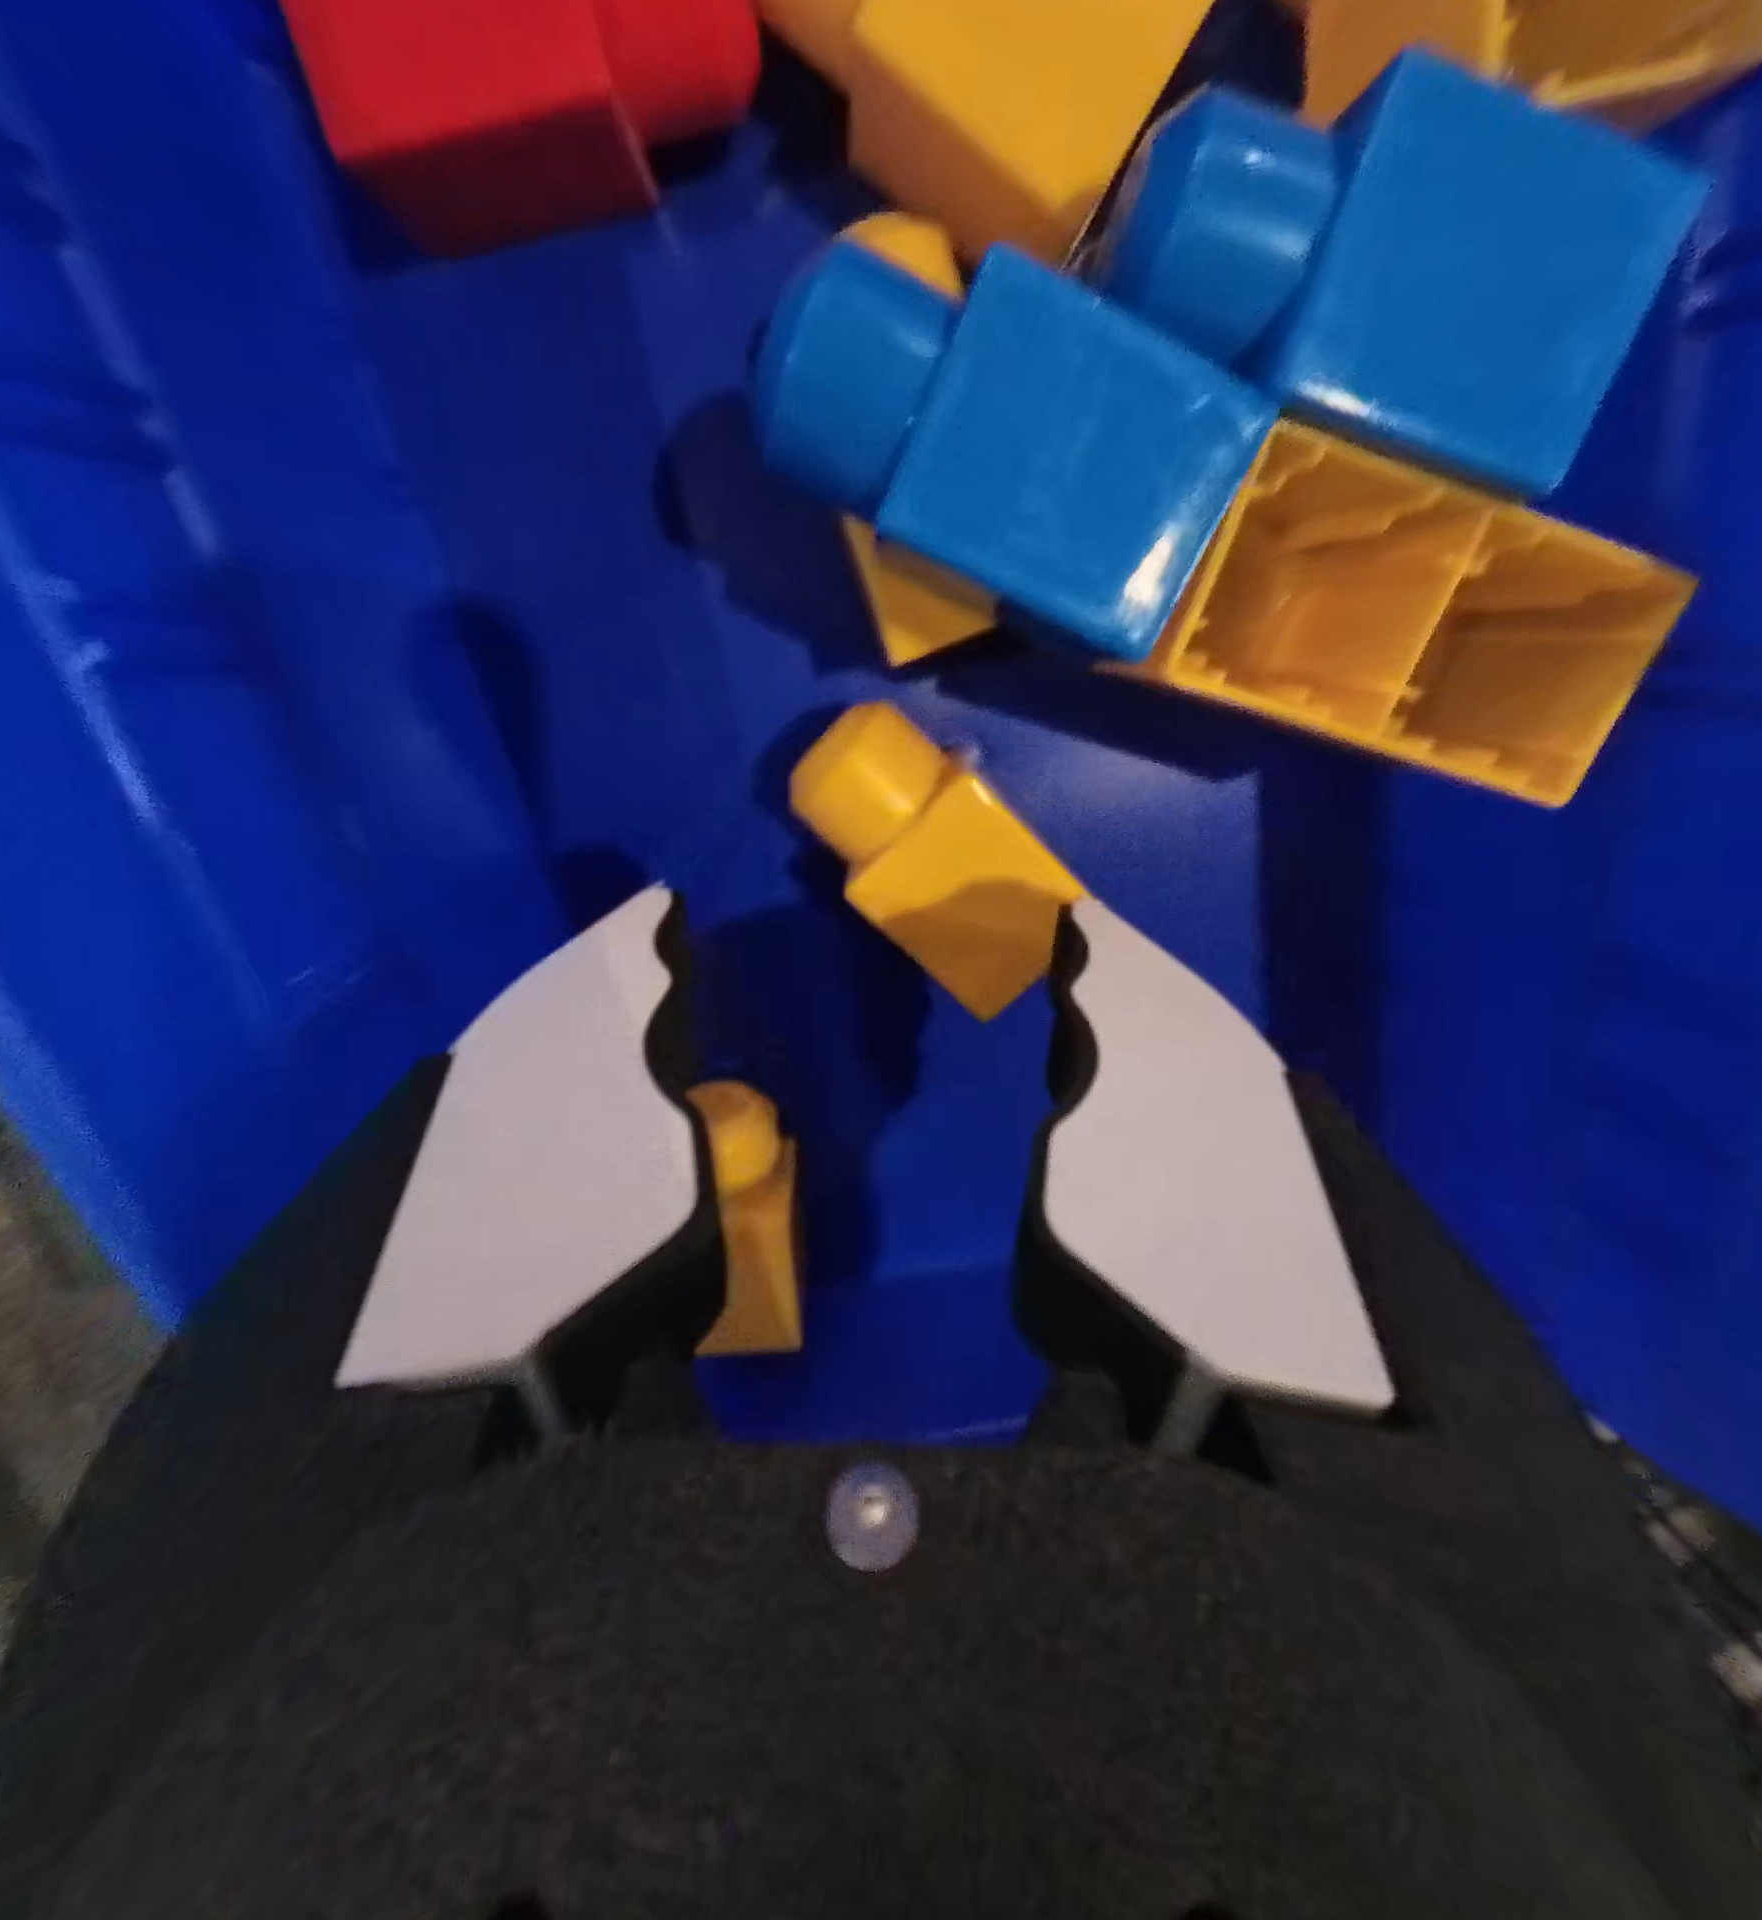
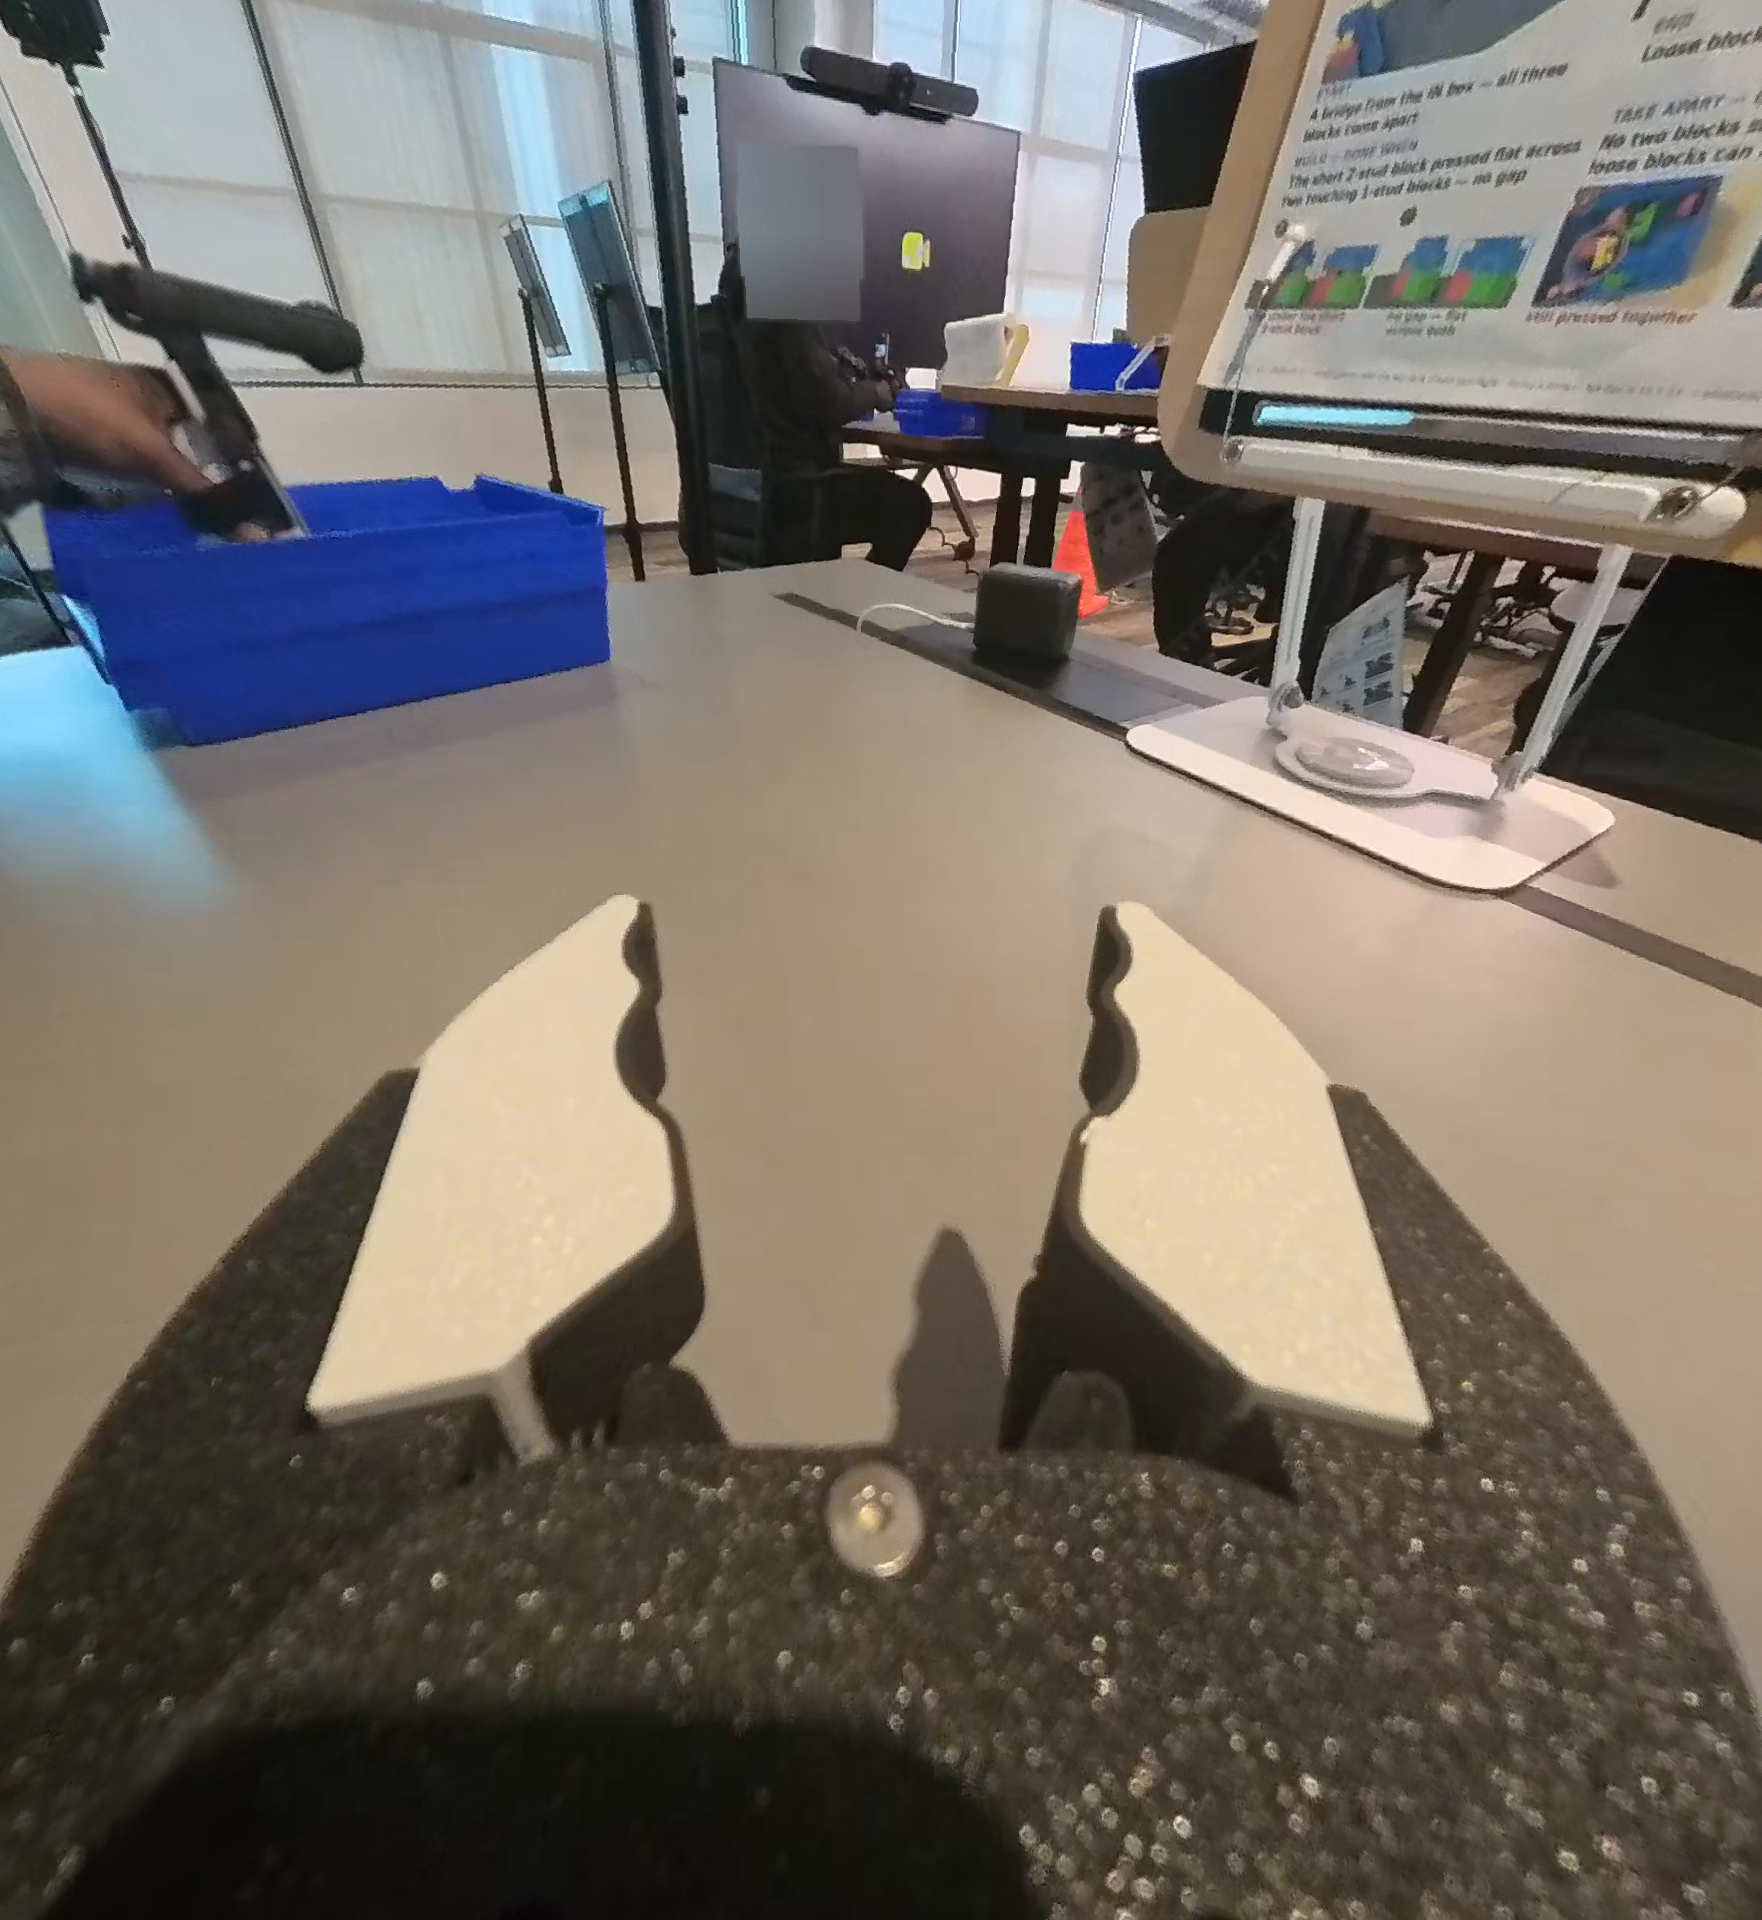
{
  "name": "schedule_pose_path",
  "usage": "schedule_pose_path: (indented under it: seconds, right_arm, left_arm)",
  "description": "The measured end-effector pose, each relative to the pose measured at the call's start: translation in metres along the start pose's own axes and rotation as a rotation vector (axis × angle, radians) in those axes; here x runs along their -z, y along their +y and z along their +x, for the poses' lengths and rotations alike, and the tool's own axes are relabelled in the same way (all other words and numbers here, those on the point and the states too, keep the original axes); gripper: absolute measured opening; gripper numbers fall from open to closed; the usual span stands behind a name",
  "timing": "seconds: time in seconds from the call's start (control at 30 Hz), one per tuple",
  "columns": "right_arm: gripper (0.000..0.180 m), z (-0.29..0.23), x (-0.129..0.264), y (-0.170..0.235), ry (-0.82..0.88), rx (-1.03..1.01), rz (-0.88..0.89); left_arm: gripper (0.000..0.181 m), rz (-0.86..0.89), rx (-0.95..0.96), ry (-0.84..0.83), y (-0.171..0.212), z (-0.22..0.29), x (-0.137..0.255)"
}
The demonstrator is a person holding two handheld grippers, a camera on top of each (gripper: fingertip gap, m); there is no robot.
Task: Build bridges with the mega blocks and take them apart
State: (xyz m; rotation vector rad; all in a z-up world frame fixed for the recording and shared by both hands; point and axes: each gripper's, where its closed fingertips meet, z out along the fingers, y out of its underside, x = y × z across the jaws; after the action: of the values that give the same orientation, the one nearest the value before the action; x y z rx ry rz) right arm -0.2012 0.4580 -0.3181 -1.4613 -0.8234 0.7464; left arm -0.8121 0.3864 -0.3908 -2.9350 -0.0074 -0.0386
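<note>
With our left tool (image 1: 866, 935) wide inside the bin (image 1: 181, 520), we centre the yellow block (image 1: 934, 873) at mid-frame before closing, right tool (image 2: 872, 935) waiting wide.

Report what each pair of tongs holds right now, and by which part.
Nothing is held. The left tongs are open inside the blue bin, a small yellow block loose at their tips. The right tongs are open over the table.

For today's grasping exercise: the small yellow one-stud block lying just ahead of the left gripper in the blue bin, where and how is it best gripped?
Probably across the two flat side faces of the small yellow block's square body, not its round stud. It lies tilted, stud pointing up-left, so the open left gripper should come straight ahead and turn slightly to match the faces. The blue and yellow bridge beyond leaves that approach free.
</note>
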Motion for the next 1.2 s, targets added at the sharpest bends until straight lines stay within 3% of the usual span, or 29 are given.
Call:
schedule_pose_path:
  seconds: [0.2,0.47,0.53,0.63,0.73,0.83,0.93,1.03,1.2]
  right_arm:
    - [0.080,-0.006,0.002,-0.005,-0.021,-0.003,0.016]
    - [0.080,-0.010,0.003,-0.008,-0.041,-0.009,0.022]
    - [0.079,-0.011,0.004,-0.008,-0.042,-0.016,0.021]
    - [0.079,-0.013,0.005,-0.009,-0.052,-0.018,0.027]
    - [0.078,-0.015,0.006,-0.010,-0.062,-0.012,0.028]
    - [0.077,-0.016,0.008,-0.009,-0.060,0.000,0.027]
    - [0.072,-0.017,0.008,-0.011,-0.080,-0.028,0.043]
    - [0.069,-0.025,0.002,-0.027,-0.163,-0.122,0.091]
    - [0.066,-0.053,-0.021,-0.088,-0.440,-0.278,0.199]
  left_arm:
    - [0.066,0.141,0.105,0.109,-0.012,0.013,0.023]
    - [0.070,0.051,0.147,0.102,0.002,0.025,-0.024]
    - [0.058,0.039,0.110,0.035,0.003,0.017,-0.031]
    - [0.055,0.042,0.077,0.016,0.004,0.012,-0.030]
    - [0.055,0.122,0.075,0.066,-0.002,0.015,-0.015]
    - [0.055,0.340,0.045,0.105,-0.025,0.021,0.034]
    - [0.054,0.672,-0.089,0.234,-0.061,0.070,0.112]
    - [0.054,0.941,-0.352,0.420,-0.082,0.167,0.172]
    - [0.054,1.173,-0.717,0.794,-0.083,0.342,0.191]
